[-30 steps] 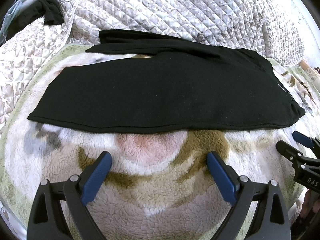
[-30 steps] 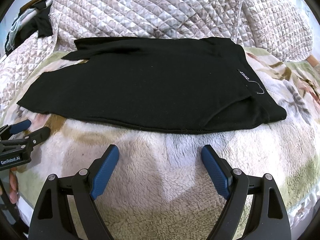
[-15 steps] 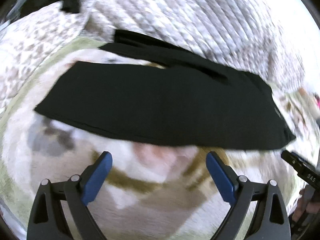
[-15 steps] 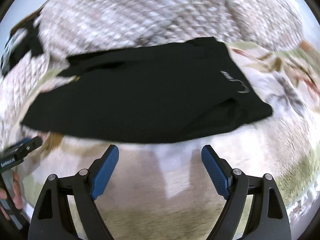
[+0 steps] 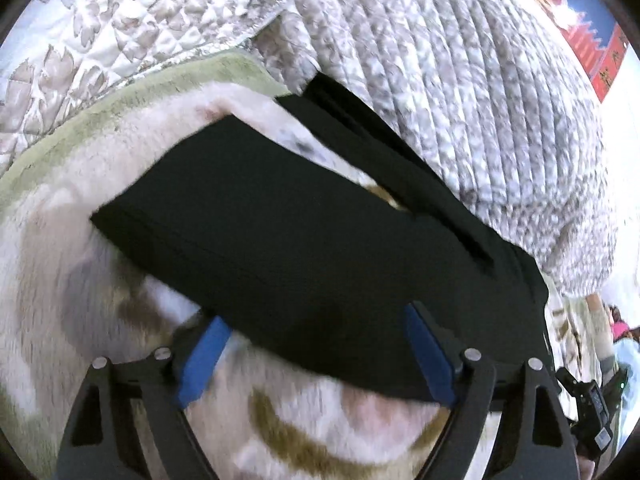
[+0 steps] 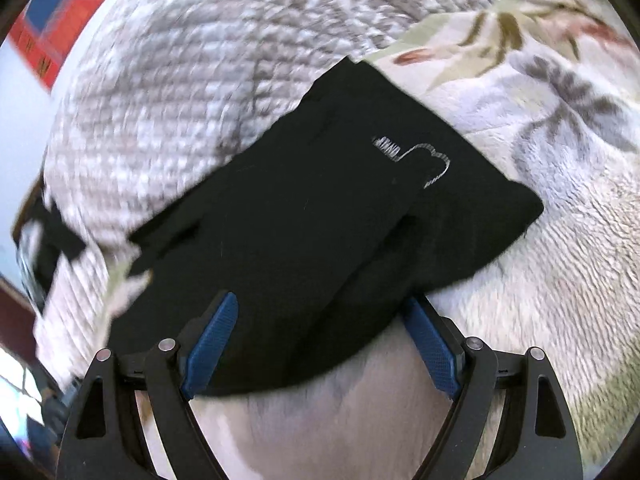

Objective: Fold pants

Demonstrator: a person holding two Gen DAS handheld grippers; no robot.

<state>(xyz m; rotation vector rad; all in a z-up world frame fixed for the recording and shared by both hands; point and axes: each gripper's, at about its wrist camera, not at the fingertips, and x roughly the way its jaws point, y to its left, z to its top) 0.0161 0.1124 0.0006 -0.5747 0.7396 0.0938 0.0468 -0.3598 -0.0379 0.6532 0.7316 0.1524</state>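
- The black pants (image 5: 304,248) lie flat on the fleece blanket (image 5: 72,264), their far edge against the quilted bedspread (image 5: 460,92).
- The left gripper (image 5: 316,356) is closing, its jaws either side of the pants' near hem, not yet pinching.
- The right gripper (image 6: 320,348) is spread, straddling the near edge by the waistband logo (image 6: 416,156).
- Bare fleece lies nearest both grippers.

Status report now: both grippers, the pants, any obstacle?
Left gripper closing, near hem of black pants between its jaws. Right gripper open, astride the waist end. Pants flat on fleece blanket. No obstacle seen.
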